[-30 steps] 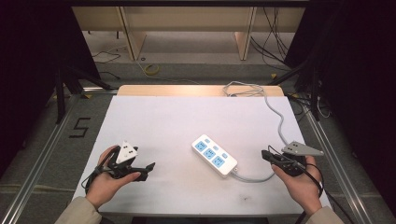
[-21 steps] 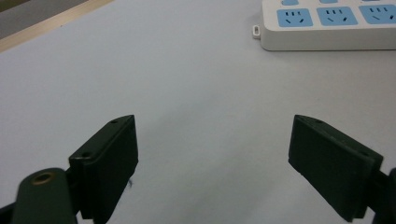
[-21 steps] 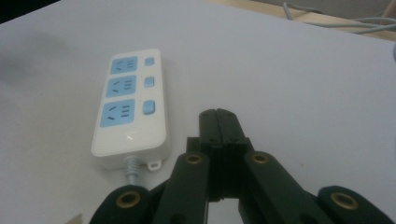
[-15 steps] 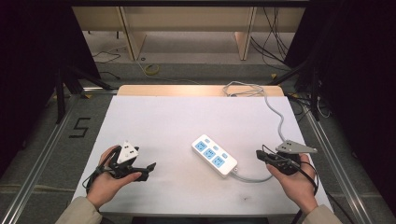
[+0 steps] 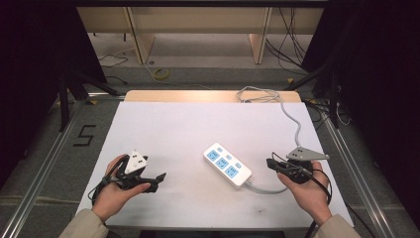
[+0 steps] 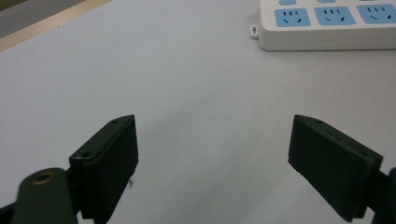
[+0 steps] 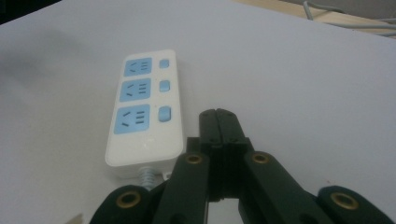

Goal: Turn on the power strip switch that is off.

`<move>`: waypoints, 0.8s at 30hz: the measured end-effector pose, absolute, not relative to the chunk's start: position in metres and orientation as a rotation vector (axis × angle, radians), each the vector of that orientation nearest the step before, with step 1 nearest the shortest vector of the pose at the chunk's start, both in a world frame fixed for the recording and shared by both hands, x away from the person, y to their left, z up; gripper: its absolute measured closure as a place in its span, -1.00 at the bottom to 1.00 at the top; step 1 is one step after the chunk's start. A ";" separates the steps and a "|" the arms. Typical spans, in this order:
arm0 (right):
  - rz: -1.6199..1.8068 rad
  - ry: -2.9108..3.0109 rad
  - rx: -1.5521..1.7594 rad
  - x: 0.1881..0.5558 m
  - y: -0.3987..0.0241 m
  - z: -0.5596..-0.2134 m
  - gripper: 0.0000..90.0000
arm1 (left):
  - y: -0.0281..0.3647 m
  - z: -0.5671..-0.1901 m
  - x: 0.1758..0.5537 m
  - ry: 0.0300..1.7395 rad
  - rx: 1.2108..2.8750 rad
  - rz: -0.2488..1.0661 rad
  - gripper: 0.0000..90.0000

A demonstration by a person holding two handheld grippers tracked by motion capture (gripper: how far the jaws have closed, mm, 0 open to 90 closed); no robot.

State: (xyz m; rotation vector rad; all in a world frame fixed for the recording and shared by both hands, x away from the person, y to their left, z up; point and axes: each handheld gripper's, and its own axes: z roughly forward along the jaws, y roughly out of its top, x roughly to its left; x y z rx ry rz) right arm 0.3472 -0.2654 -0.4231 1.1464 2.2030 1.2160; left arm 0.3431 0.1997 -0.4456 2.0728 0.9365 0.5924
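I hold both claws low over the white desk (image 5: 198,124), the power strip (image 5: 227,165) lying untouched between them, at three o'clock from my left claw (image 5: 157,179). That claw gapes wide and empty; my right claw (image 5: 272,164) is pressed closed on nothing, beside the strip's cord end. In my judgement, everything is left to do.

Bright, even overhead light on the white table (image 5: 198,129), surroundings dark; close-ups look slightly soft.

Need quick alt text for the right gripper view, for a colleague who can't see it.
The right gripper, its black jaws shut with nothing between them, points along a white table beside a white power strip with three blue sockets and switches.
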 end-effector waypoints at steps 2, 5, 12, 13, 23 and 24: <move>1.214 2.205 1.148 0.348 -0.265 -0.423 1.00 | 0.199 -0.445 0.343 0.938 2.071 0.592 -0.65; 1.214 2.207 1.144 0.349 -0.264 -0.422 1.00 | 0.199 -0.445 0.343 0.936 2.071 0.593 -0.65; 1.213 2.212 1.148 0.352 -0.261 -0.422 1.00 | 0.198 -0.445 0.343 0.931 2.071 0.592 -0.65; 1.213 2.215 1.144 0.352 -0.260 -0.422 1.00 | 0.198 -0.445 0.343 0.931 2.070 0.592 -0.65; 1.212 2.234 1.135 0.355 -0.255 -0.423 1.00 | 0.197 -0.445 0.343 0.932 2.067 0.593 -0.65; 1.209 2.237 1.137 0.356 -0.254 -0.422 1.00 | 0.197 -0.445 0.343 0.932 2.066 0.593 -0.65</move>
